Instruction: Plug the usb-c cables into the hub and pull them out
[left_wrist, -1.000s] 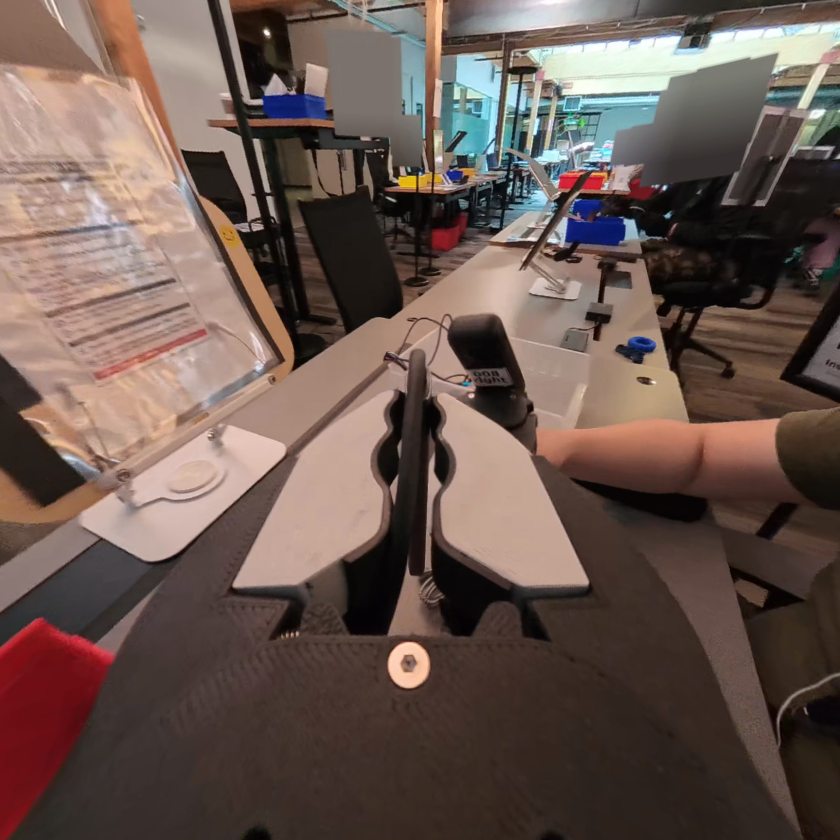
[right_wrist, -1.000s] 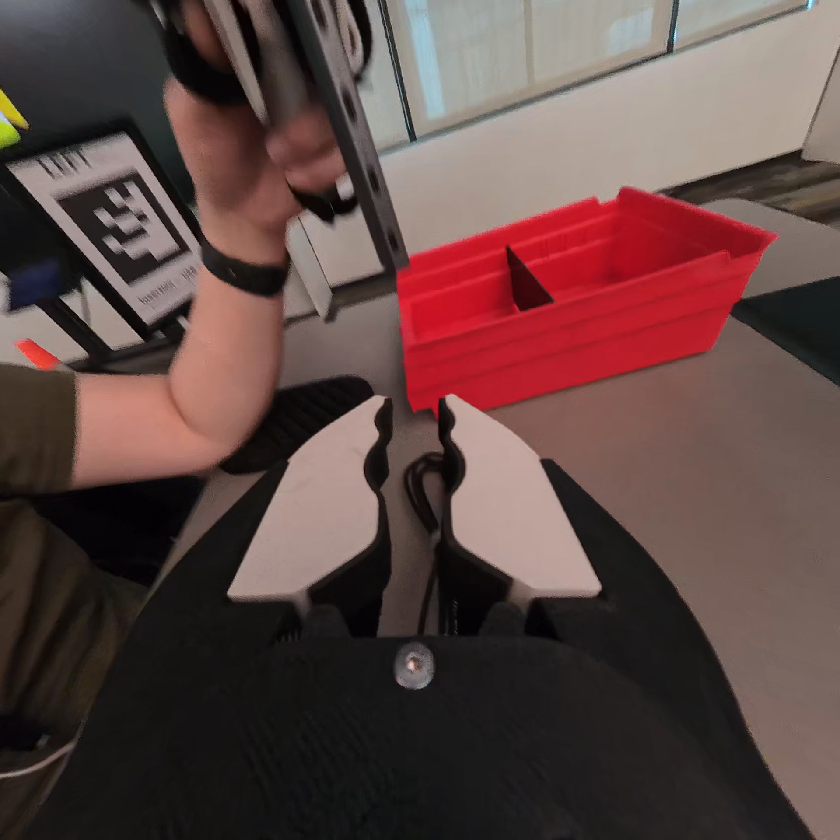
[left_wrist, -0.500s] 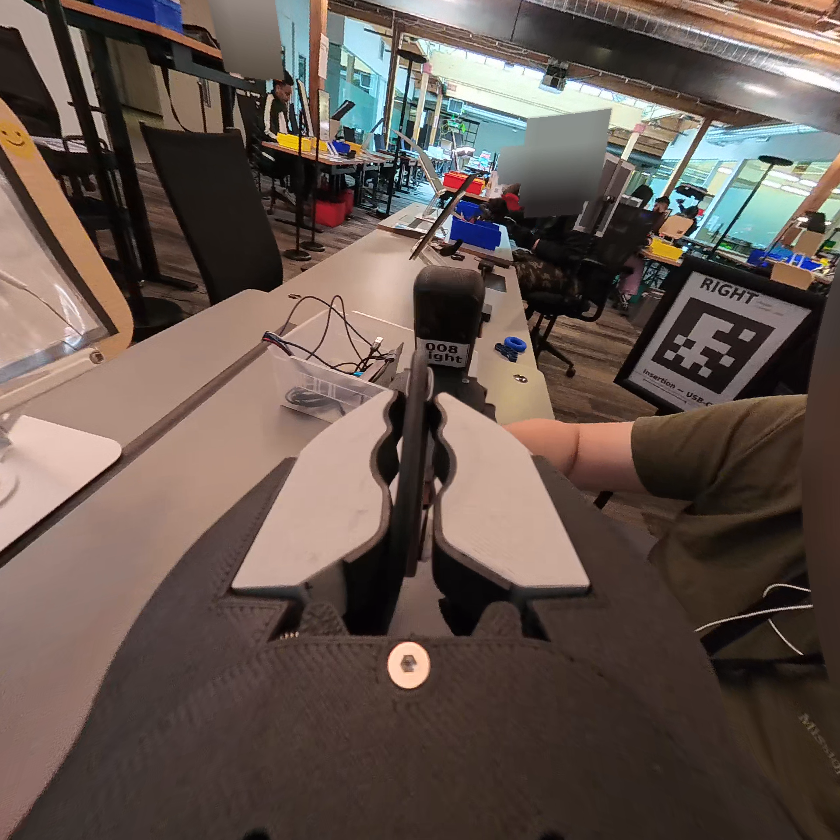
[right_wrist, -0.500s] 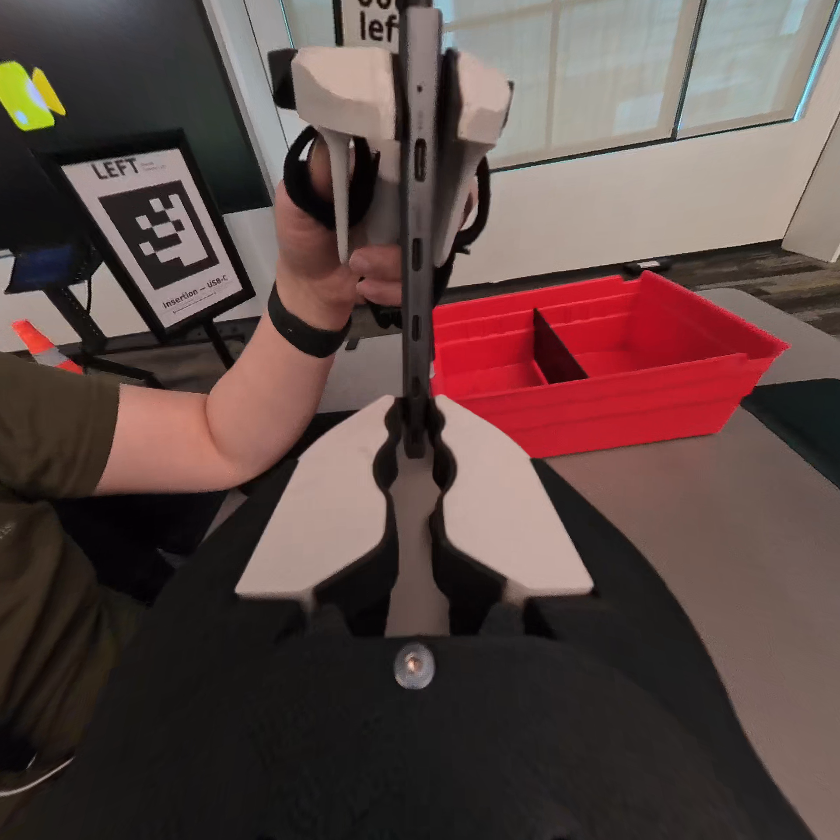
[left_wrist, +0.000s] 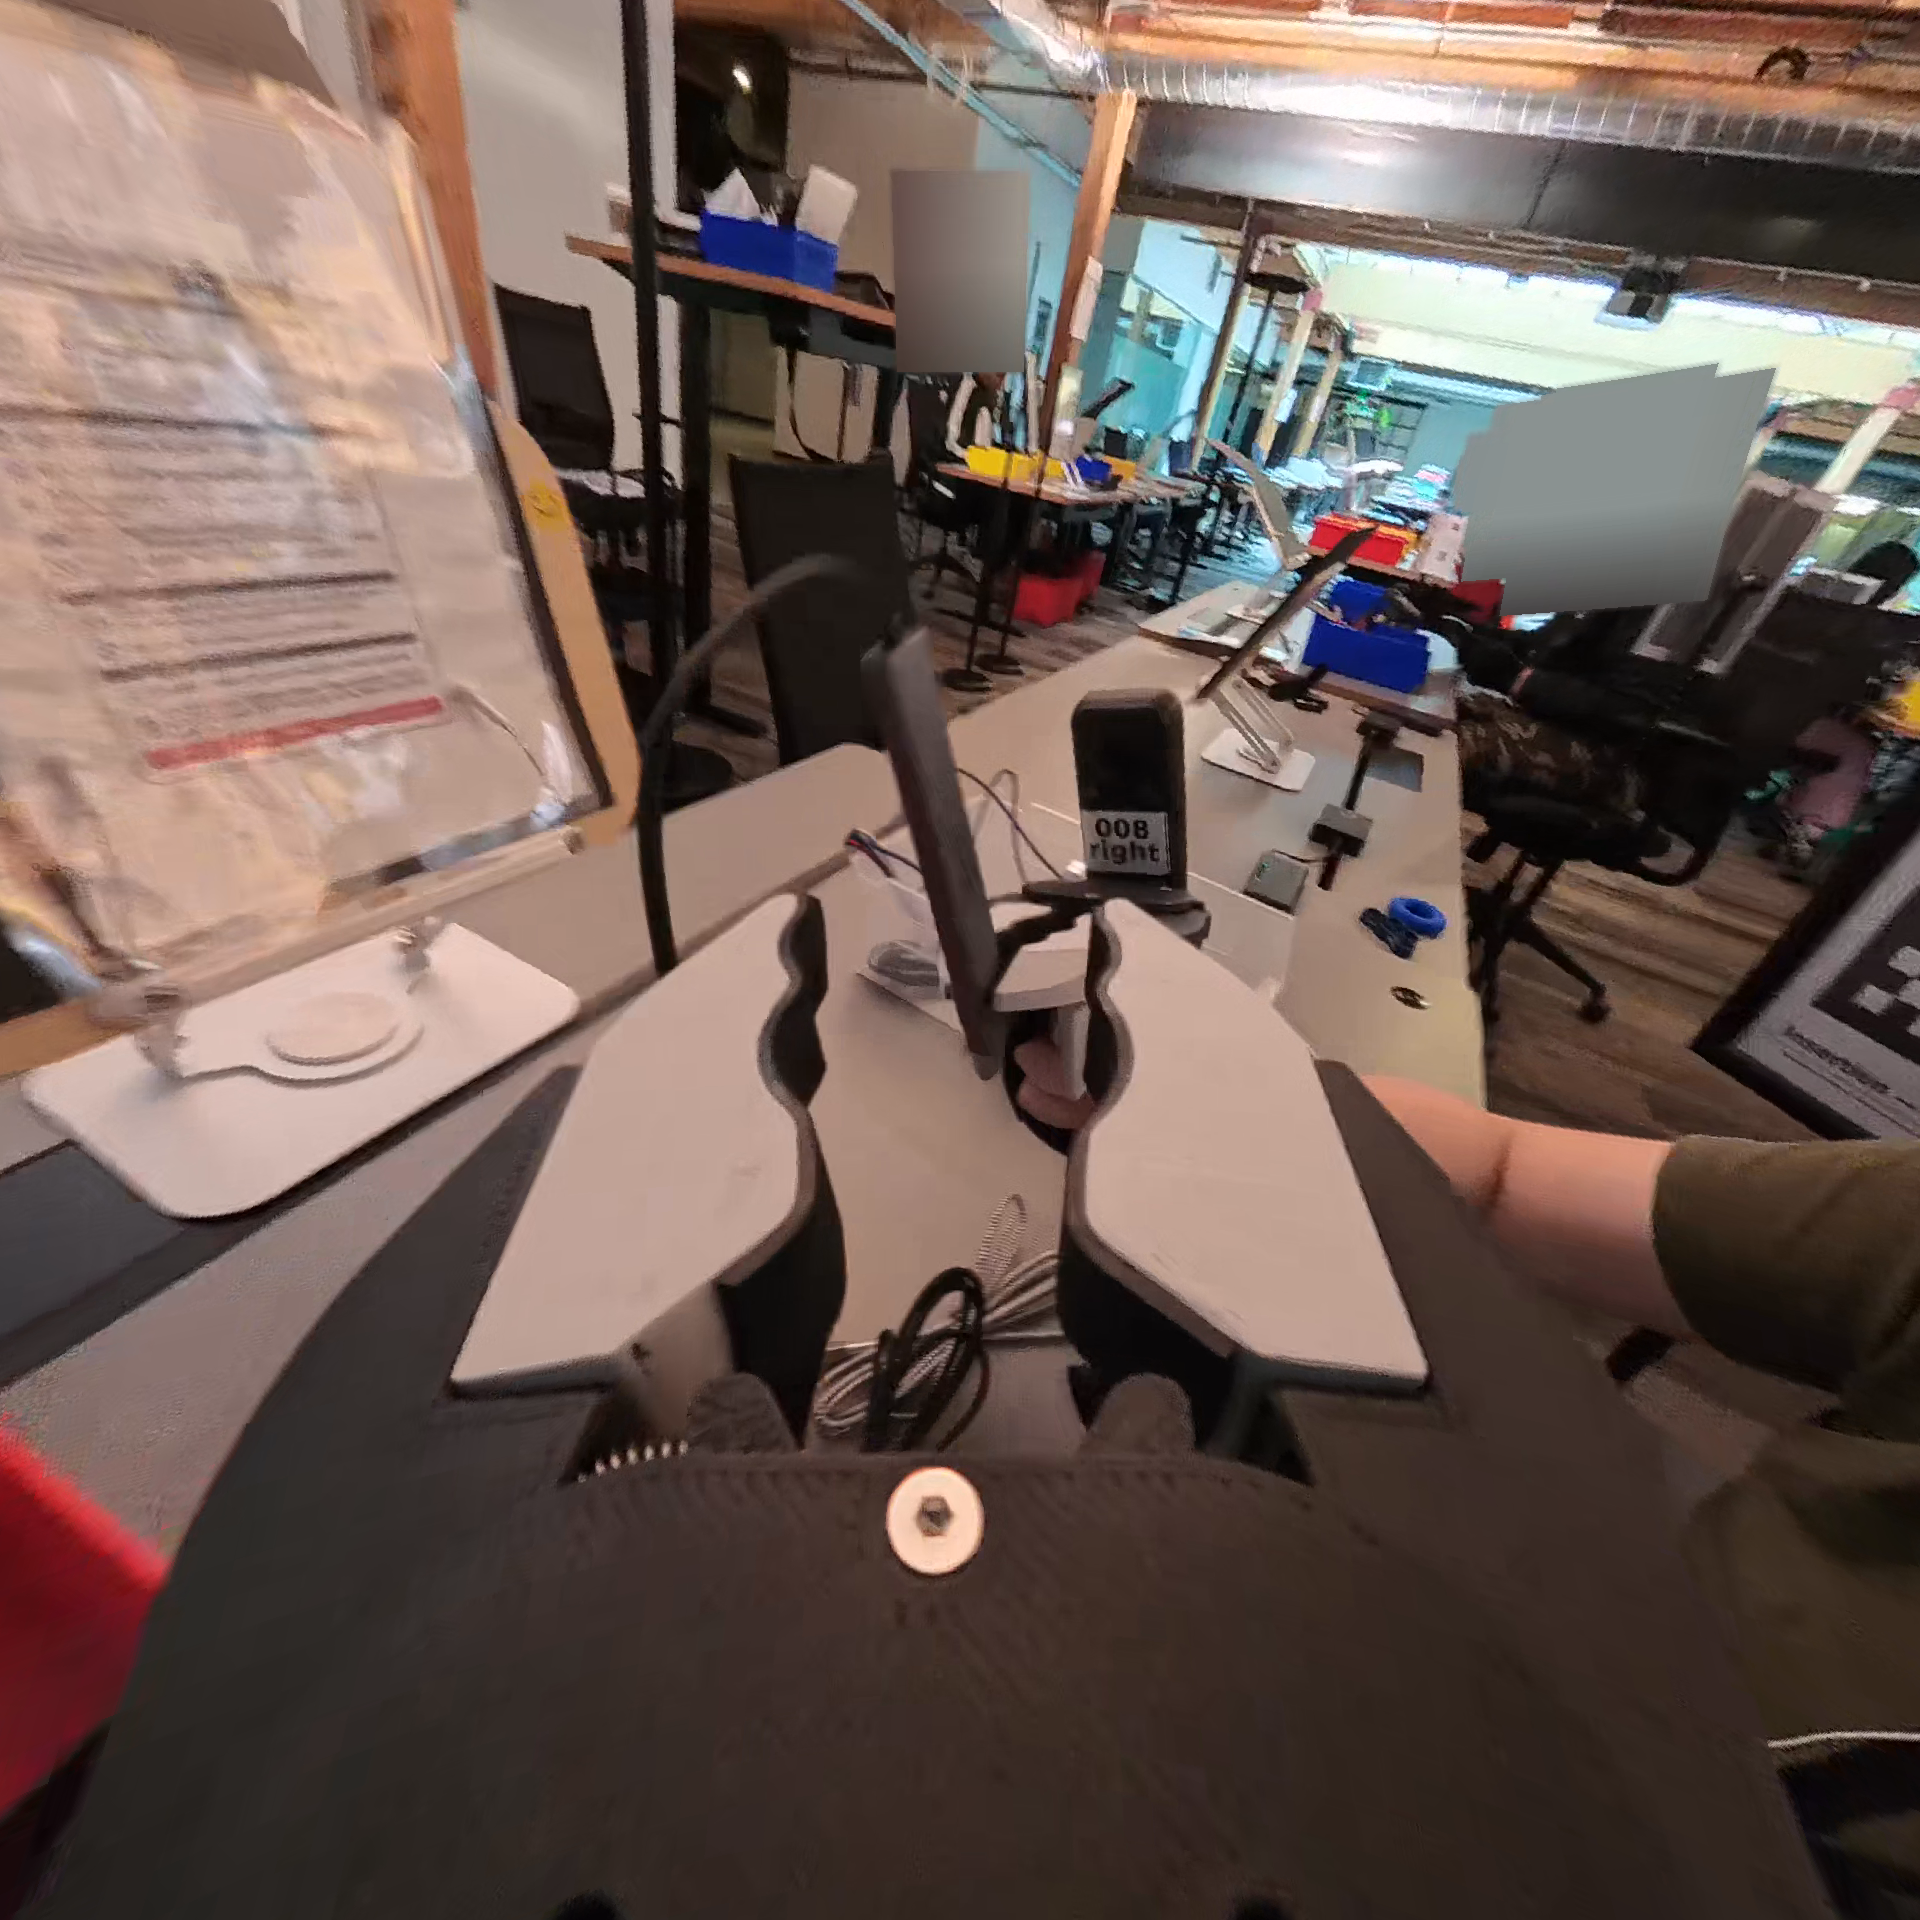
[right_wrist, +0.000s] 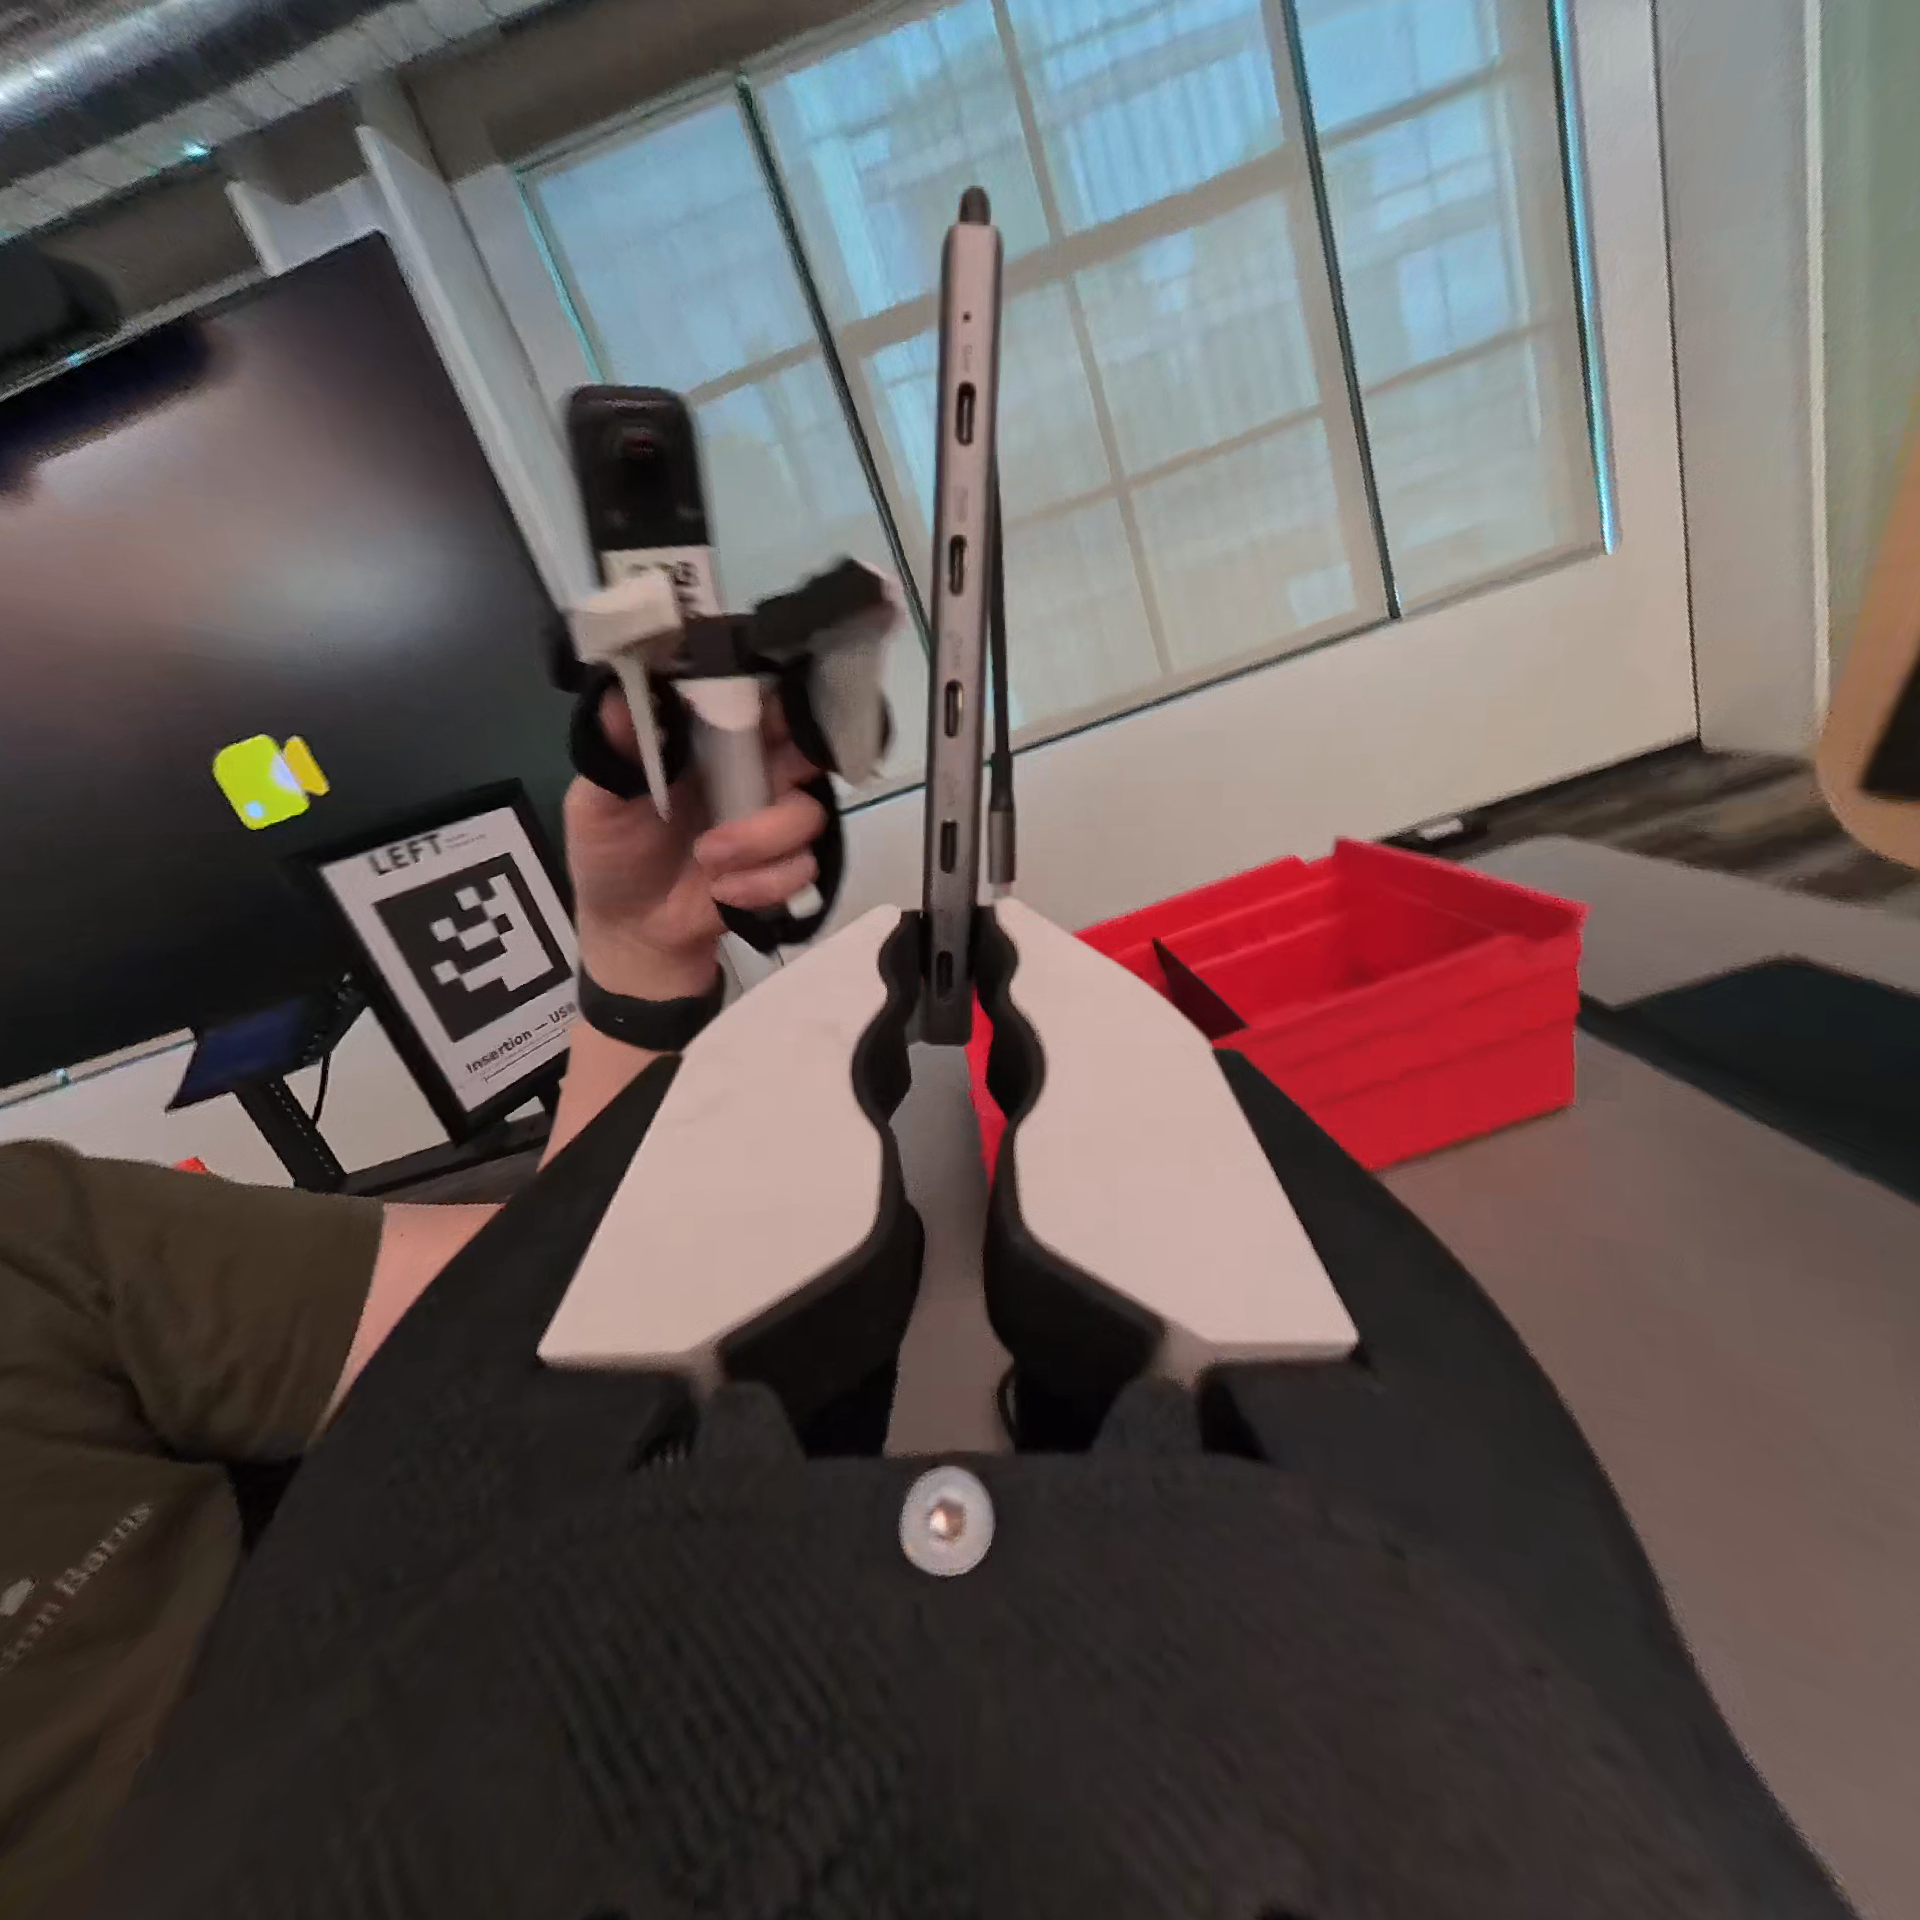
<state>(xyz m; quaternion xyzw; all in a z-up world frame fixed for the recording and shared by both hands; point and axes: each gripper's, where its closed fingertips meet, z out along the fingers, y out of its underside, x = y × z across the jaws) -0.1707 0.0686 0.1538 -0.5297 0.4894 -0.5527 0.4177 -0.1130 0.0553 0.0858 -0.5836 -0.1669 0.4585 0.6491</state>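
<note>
The grey USB-C hub (right_wrist: 964, 540) stands upright, its row of ports facing the right wrist camera. My right gripper (right_wrist: 948, 925) is shut on the hub's lower end, with both pads pressed on it. The hub's own cable (right_wrist: 1000, 769) hangs down behind it, ending in a loose plug. My left gripper (left_wrist: 951, 925) is open and empty. The hub (left_wrist: 935, 831) stands just beyond its fingertips without touching them. In the right wrist view the left gripper (right_wrist: 727, 644) is up and to the left of the hub. Loose cables (left_wrist: 935, 1340) lie on the table under the left jaws.
A red divided bin (right_wrist: 1371, 997) stands on the grey table behind the hub. A tilted document stand (left_wrist: 260, 520) is at the left, and a clear box of wires (left_wrist: 894, 945) lies beyond the hub. A marker sign (right_wrist: 468, 935) stands off the table. Across from one pair of fingers to the other is roughly 10 cm.
My left gripper let go of the hub, opened wide and drew away from it. My right gripper, which closed on the hub's lower end half a second ago, holds it alone.
</note>
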